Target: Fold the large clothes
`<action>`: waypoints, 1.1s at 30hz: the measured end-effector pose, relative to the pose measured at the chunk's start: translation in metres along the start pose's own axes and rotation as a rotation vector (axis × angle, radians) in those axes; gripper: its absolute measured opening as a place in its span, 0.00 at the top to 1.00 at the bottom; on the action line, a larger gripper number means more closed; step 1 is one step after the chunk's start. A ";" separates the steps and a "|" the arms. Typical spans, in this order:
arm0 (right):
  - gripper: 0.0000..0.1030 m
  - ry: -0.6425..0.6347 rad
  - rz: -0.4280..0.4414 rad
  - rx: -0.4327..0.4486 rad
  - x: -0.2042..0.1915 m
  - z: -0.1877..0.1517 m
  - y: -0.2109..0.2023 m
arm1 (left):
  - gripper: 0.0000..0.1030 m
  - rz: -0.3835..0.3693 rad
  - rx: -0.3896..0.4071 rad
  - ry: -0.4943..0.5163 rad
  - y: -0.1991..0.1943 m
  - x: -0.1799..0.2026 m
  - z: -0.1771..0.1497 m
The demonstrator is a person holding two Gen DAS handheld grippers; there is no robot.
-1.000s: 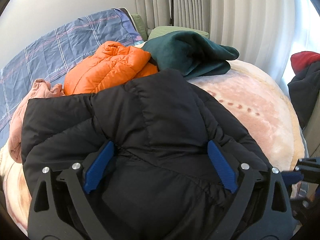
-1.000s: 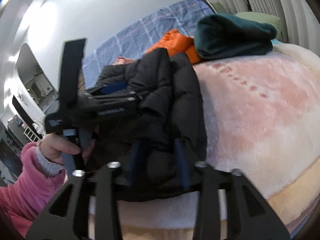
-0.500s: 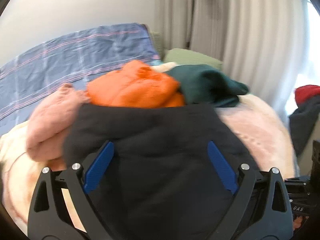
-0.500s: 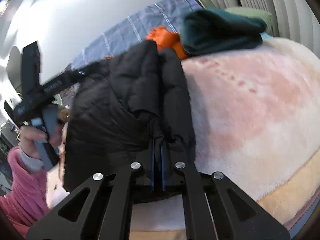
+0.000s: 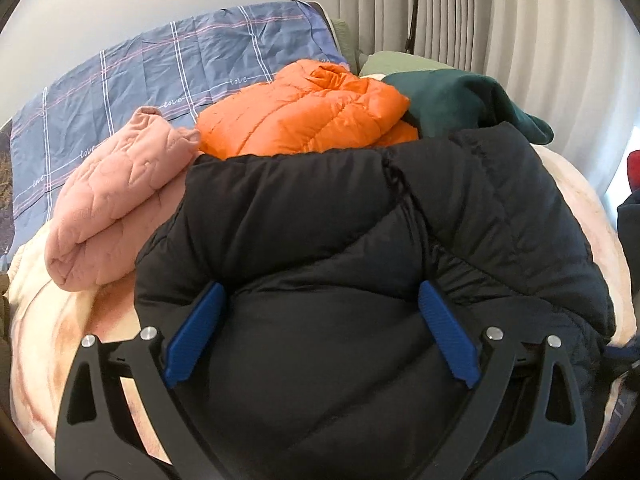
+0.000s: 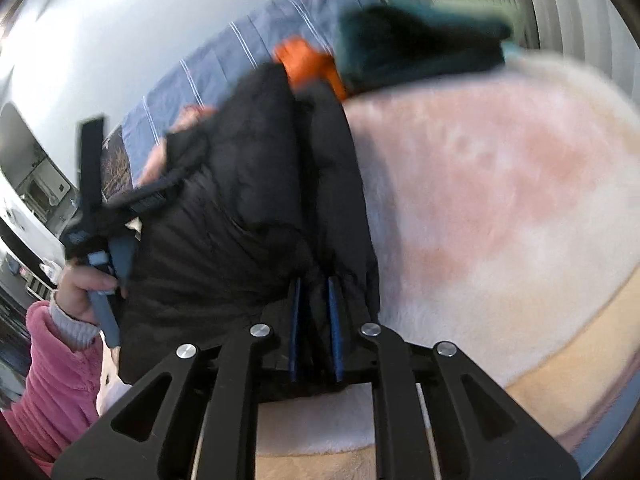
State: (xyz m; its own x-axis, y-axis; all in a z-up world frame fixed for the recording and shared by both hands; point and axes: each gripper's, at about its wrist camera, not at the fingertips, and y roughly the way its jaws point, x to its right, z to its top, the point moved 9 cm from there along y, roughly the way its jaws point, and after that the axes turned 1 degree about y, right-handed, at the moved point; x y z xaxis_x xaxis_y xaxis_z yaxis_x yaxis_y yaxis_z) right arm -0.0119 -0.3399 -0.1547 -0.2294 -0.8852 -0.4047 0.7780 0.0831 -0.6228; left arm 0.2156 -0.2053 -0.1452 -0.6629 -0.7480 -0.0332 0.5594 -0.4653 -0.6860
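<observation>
A black puffer jacket [image 5: 360, 220] lies bunched on the bed's fluffy pink blanket [image 6: 500, 200]. My left gripper [image 5: 322, 304] is over its near part. The jaws stand wide, with the jacket's padded bulk bulging between the blue pads [image 5: 196, 332]. My right gripper [image 6: 316, 284] is at the jacket's [image 6: 240, 200] near right edge. Its pads [image 6: 336, 320] are close together with a fold of black fabric between them, and the jaws are opening slightly. This view is blurred. A hand [image 6: 80, 292] in a pink sleeve holds the left gripper's handle at the left.
Behind the black jacket lie a folded orange puffer jacket [image 5: 304, 116], a dark green garment [image 5: 452, 100] and a pink quilted garment [image 5: 116, 200]. A blue plaid sheet [image 5: 140, 80] covers the headboard end. Curtains [image 5: 480, 12] hang at the back. Dark and red clothes [image 5: 632, 168] are at the right edge.
The right jaws went from wide apart to nearly together on the jacket's edge. The left gripper slid left over the jacket, so more of the pink garment shows.
</observation>
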 end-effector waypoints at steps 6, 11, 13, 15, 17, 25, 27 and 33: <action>0.87 -0.124 0.095 0.103 -0.051 0.048 -0.001 | 0.04 0.015 -0.009 0.011 0.002 0.004 0.003; 0.91 -0.051 -0.084 -0.033 0.002 0.021 0.083 | 0.02 -0.011 0.000 -0.012 0.005 -0.002 0.000; 0.91 -0.031 -0.096 -0.023 0.005 0.018 0.084 | 0.02 -0.018 0.006 -0.002 0.006 -0.004 -0.003; 0.91 -0.085 -0.166 -0.013 -0.002 0.018 0.082 | 0.02 -0.007 0.015 0.010 0.008 -0.005 -0.006; 0.90 -0.116 -0.190 -0.015 -0.006 0.017 0.083 | 0.02 -0.003 0.015 0.005 0.009 -0.006 -0.007; 0.52 -0.092 -0.157 -0.068 -0.021 0.050 0.037 | 0.41 -0.086 0.047 0.026 -0.026 -0.005 0.024; 0.46 -0.147 -0.127 0.021 -0.041 0.078 0.020 | 0.43 -0.089 0.057 0.036 -0.028 -0.006 0.040; 0.55 -0.145 0.033 0.070 -0.077 0.133 0.046 | 0.43 -0.098 -0.019 -0.003 0.007 -0.006 0.049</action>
State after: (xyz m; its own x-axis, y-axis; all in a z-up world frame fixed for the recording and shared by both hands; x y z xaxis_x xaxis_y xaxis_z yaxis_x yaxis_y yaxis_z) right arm 0.1194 -0.3288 -0.0633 -0.1205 -0.9396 -0.3202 0.8237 0.0853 -0.5605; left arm 0.2477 -0.2278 -0.1139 -0.7121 -0.7011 0.0371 0.4826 -0.5271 -0.6994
